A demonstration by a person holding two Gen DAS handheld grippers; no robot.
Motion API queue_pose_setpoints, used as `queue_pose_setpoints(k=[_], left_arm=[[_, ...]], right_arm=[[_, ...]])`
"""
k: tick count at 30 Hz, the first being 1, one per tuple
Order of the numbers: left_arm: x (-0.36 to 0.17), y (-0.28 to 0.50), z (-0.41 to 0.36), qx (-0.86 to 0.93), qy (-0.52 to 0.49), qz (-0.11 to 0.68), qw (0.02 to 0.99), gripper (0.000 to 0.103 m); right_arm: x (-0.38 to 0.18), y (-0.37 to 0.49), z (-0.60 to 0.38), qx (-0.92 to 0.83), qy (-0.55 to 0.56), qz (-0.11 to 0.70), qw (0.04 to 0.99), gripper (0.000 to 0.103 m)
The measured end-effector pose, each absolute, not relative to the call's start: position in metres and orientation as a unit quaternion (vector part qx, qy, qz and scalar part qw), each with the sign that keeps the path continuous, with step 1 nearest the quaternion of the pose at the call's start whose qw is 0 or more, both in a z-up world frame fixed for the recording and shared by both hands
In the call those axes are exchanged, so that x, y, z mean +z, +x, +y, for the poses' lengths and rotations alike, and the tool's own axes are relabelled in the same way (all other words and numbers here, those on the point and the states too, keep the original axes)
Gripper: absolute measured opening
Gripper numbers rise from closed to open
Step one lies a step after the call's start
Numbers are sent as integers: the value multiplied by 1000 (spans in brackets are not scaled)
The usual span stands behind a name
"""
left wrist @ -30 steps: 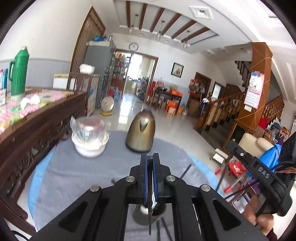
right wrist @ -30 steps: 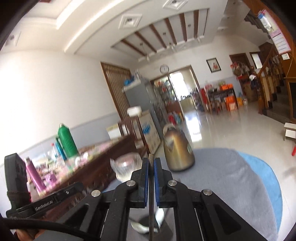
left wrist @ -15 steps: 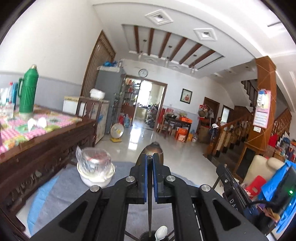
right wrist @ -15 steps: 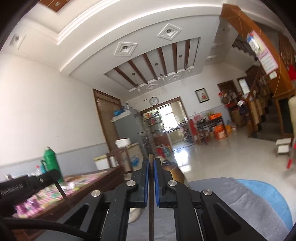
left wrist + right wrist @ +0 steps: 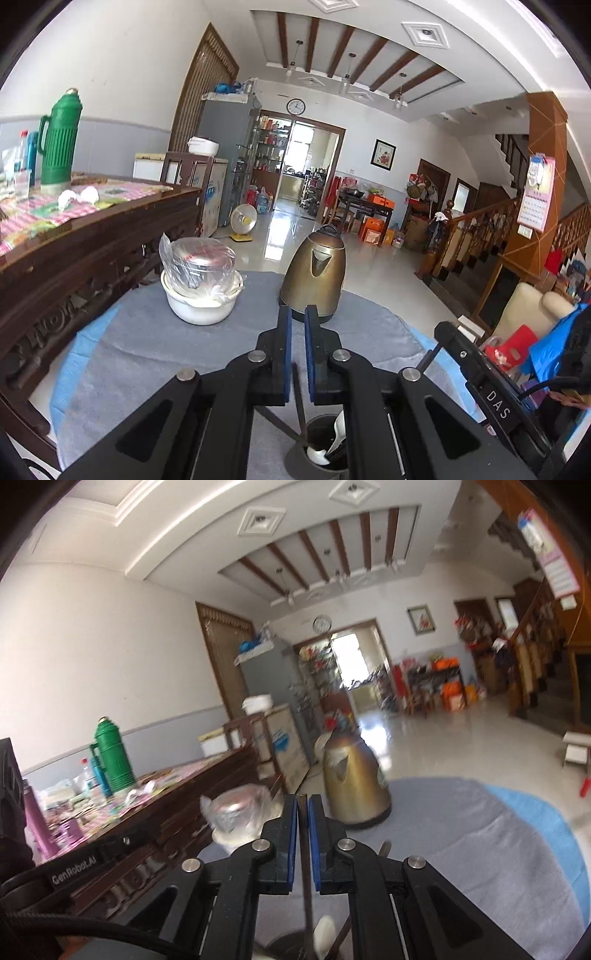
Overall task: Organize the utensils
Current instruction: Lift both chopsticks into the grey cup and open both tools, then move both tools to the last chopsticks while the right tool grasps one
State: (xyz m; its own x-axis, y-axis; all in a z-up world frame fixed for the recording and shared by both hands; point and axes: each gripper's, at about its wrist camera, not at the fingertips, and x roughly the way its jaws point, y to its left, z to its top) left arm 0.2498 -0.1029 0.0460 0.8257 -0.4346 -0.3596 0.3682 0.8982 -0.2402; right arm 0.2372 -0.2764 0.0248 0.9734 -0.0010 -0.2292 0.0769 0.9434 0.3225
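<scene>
- Far left of the left wrist view: green flask (image 5: 59, 140), upright on a checked cloth atop a dark wooden sideboard (image 5: 92, 258).
- Lower left: round surface (image 5: 147, 350) under a grey cloth, with a blue cover showing at its edge.
- Left of centre, toward the far side of the surface: white bowl (image 5: 201, 310) carrying a steel pot (image 5: 199, 264) wrapped in clear plastic.
- Just right of the bowl and apart from it: bronze kettle (image 5: 314, 273), upright, spout facing the camera.
- Bottom centre: left hand-held gripper (image 5: 298, 314), blue pads a narrow crack apart. Has a thin chopstick (image 5: 298, 398) standing in the lower part of that crack without filling it, the lower end down in the holder (image 5: 295, 459).
- Below the jaws at the bottom edge: the dark round holder, with a white spoon (image 5: 338, 428) and further sticks leaning in it.
- Right wrist view, left side: the same flask and sideboard, blurred; bowl and kettle at centre.
- Bottom centre of that view: right hand-held gripper (image 5: 303, 801), pads closed onto a dark chopstick (image 5: 306, 886). Runs straight down between the pads toward the blurred holder and spoon at the bottom edge.
</scene>
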Motion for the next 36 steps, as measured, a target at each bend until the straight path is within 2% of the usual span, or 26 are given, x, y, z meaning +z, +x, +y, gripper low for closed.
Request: queue_pose_setpoints(k=[1, 2, 4, 5, 7, 8, 14, 27, 36], left_arm=[[48, 246, -101, -211, -74, 204, 953, 11], [50, 244, -99, -209, -69, 204, 954, 21], [52, 236, -92, -204, -64, 200, 956, 37], [53, 230, -88, -201, -62, 195, 958, 41], [53, 222, -81, -196, -55, 192, 960, 45], [52, 216, -77, -194, -50, 192, 961, 49], [36, 193, -66, -184, -22, 204, 961, 59], [-70, 171, -74, -181, 3, 363, 914, 61], [-103, 158, -89, -195, 24, 412, 890, 61]], right_arm=[[23, 236, -278, -16, 171, 118, 978, 10], [23, 233, -281, -7, 180, 123, 976, 11], [25, 223, -287, 4, 190, 121, 974, 19], [25, 215, -291, 7, 193, 118, 974, 22], [27, 200, -297, 9, 198, 107, 974, 36], [27, 195, -298, 8, 197, 104, 975, 38], [22, 159, -311, -3, 193, 105, 976, 38], [-67, 139, -325, -9, 202, 230, 952, 38], [-117, 138, -319, 4, 197, 299, 933, 38]])
